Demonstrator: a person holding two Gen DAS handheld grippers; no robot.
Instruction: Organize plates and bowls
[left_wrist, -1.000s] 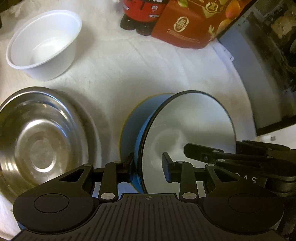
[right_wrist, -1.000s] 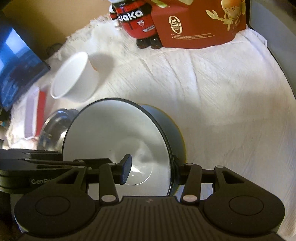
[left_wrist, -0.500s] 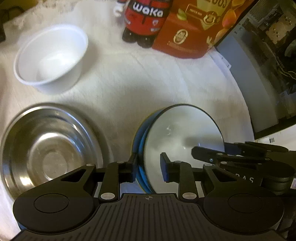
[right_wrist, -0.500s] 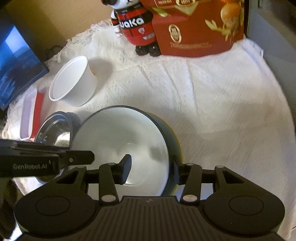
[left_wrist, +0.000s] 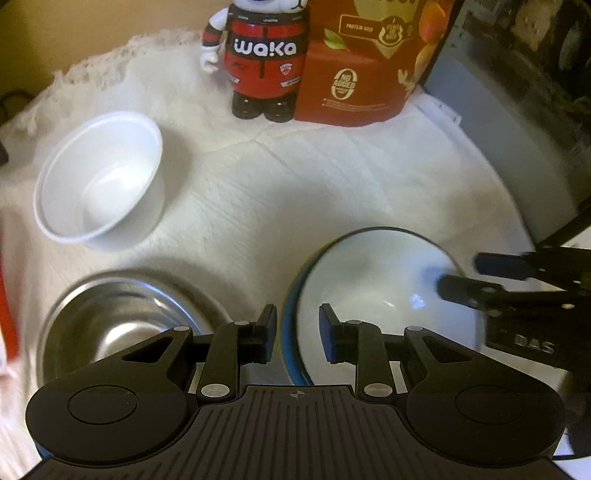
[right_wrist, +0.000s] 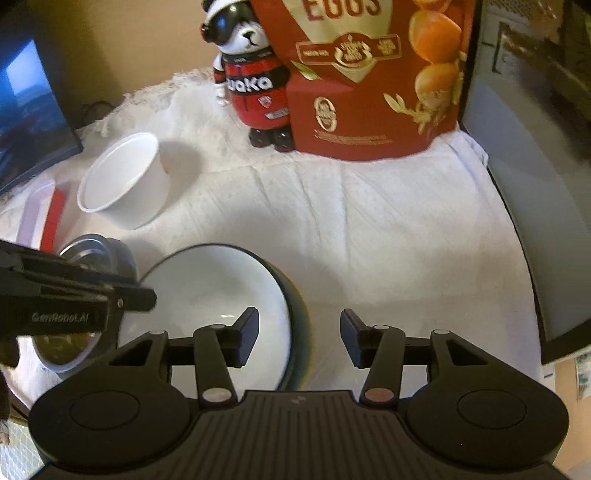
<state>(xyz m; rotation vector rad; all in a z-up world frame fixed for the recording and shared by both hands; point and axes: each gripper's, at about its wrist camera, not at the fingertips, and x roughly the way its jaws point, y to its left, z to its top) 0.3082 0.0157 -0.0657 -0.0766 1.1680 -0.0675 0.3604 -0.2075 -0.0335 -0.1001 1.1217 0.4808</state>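
- Left wrist view: the rim of the blue-and-white bowl (left_wrist: 380, 291) on the white cloth (left_wrist: 258, 192) is straddled by the closing left gripper (left_wrist: 297, 332), beside the steel bowl (left_wrist: 122, 325); pad contact cannot be told.
- Right wrist view: the bowl's (right_wrist: 210, 295) rim is released by the opening right gripper (right_wrist: 299, 339), 1 finger inside, 1 outside.

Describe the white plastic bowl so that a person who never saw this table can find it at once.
Start at the red egg carton and the Waka bear figurine at the back of the white tablecloth. The white plastic bowl stands alone left of and in front of them. Unlike the steel bowl and the blue-rimmed bowl, it is all white, deeper and smaller.
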